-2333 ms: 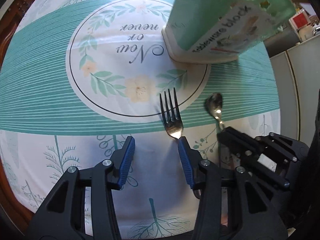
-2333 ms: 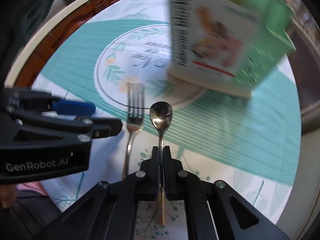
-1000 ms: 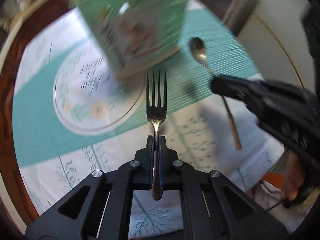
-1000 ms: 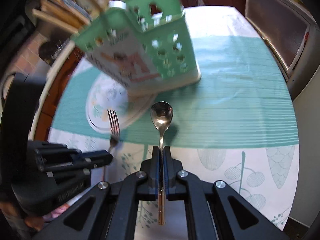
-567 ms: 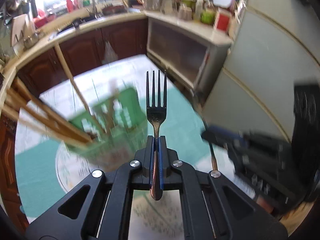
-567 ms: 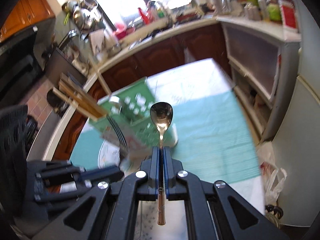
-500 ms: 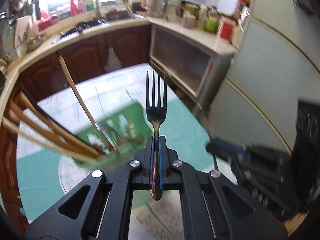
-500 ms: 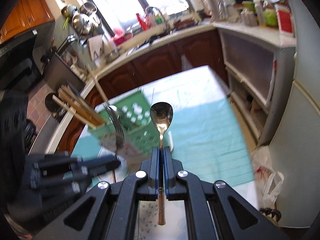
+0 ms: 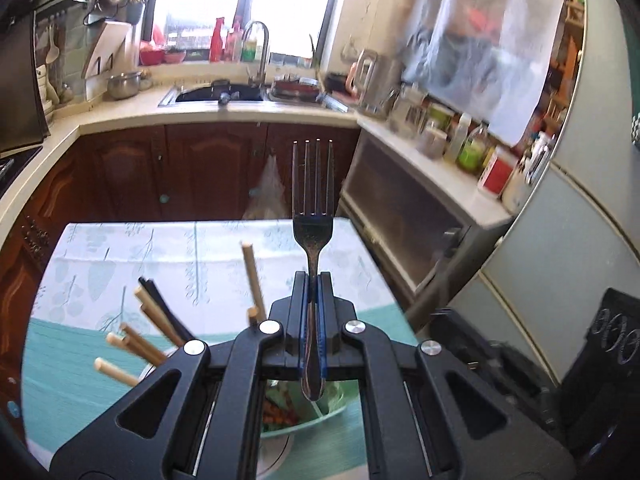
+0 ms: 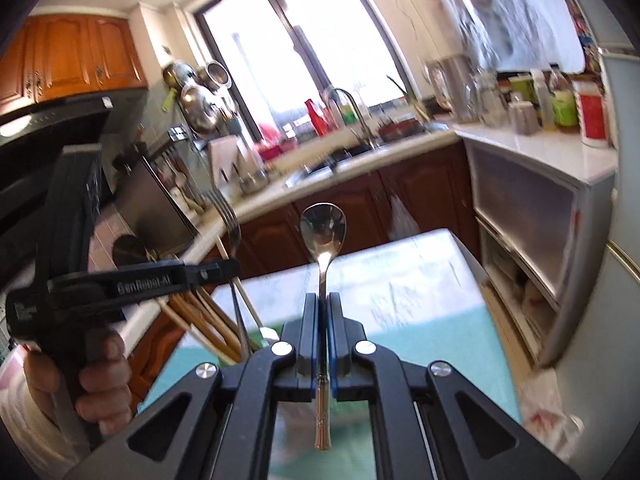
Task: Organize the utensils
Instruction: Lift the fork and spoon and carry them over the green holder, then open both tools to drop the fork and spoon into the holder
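My left gripper [image 9: 314,280] is shut on a steel fork [image 9: 313,200], tines up, held high above the table. Below it the green utensil holder [image 9: 316,408] stands on the teal tablecloth [image 9: 60,360], with several wooden chopsticks [image 9: 140,340] sticking out of its left side. In the right wrist view my right gripper [image 10: 322,300] is shut on a steel spoon [image 10: 322,232], bowl up. The left gripper [image 10: 224,270] shows there at the left with the fork [image 10: 228,216], and a hand [image 10: 100,380] grips its handle. The chopsticks [image 10: 208,320] and part of the holder sit below it.
The table with its leaf-print cloth [image 9: 200,248] ends toward dark wood cabinets [image 9: 180,168]. A counter with a sink [image 9: 216,94], bottles and jars [image 9: 460,140] runs behind. A grey fridge [image 9: 580,260] stands at the right. The right gripper's black body [image 9: 520,360] is low right.
Both grippers have risen from the table and tilted up, so the kitchen counter and window now fill the views. The holder has dropped below the fingers. Fork and spoon stay clamped.
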`<state>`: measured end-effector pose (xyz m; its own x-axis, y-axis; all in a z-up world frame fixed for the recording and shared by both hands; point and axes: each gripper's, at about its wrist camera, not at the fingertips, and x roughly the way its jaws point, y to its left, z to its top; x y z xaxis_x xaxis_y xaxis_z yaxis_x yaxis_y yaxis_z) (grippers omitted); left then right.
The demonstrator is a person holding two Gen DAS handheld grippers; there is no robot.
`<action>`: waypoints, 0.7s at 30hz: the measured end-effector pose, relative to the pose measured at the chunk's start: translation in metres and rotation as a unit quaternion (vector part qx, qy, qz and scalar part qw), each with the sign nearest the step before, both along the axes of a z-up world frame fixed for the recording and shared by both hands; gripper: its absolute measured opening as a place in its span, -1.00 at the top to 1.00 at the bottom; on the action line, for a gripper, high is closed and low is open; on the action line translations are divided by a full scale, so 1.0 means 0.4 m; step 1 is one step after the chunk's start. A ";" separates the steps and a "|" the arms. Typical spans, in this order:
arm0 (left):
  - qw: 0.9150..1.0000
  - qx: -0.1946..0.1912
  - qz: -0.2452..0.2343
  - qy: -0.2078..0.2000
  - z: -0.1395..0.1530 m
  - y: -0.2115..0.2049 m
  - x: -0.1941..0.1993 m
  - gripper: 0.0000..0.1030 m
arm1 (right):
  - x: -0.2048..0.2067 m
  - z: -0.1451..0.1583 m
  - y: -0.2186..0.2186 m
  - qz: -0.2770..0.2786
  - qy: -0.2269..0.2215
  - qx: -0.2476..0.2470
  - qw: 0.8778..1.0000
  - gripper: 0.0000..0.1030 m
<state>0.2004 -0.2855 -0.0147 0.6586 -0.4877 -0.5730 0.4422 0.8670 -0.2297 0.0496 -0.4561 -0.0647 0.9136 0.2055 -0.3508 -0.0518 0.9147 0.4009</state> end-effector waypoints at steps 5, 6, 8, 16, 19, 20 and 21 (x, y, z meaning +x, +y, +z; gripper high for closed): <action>0.999 -0.019 0.002 -0.041 -0.038 -0.017 -0.033 0.96 | 0.057 -0.037 0.037 0.028 -0.057 -0.018 0.998 0.93; 0.999 -0.016 0.001 -0.052 -0.045 -0.025 -0.044 0.96 | 0.064 -0.045 0.042 0.031 -0.061 -0.022 0.997 0.93; 0.997 -0.003 -0.003 -0.078 -0.061 -0.042 -0.059 0.96 | 0.080 -0.071 0.048 0.040 -0.075 -0.028 0.996 0.93; 0.994 0.023 -0.027 -0.100 -0.131 -0.095 -0.071 0.96 | 0.104 -0.140 0.065 0.063 -0.085 -0.062 0.992 0.93; 0.995 0.020 -0.035 -0.088 -0.150 -0.097 -0.069 0.95 | 0.112 -0.150 0.066 0.067 -0.080 -0.062 0.993 0.93; 0.995 0.022 -0.039 -0.084 -0.153 -0.099 -0.069 0.94 | 0.116 -0.153 0.066 0.070 -0.077 -0.062 0.993 0.92; 0.996 0.025 -0.045 -0.077 -0.157 -0.102 -0.068 0.84 | 0.121 -0.156 0.069 0.074 -0.070 -0.065 0.993 0.92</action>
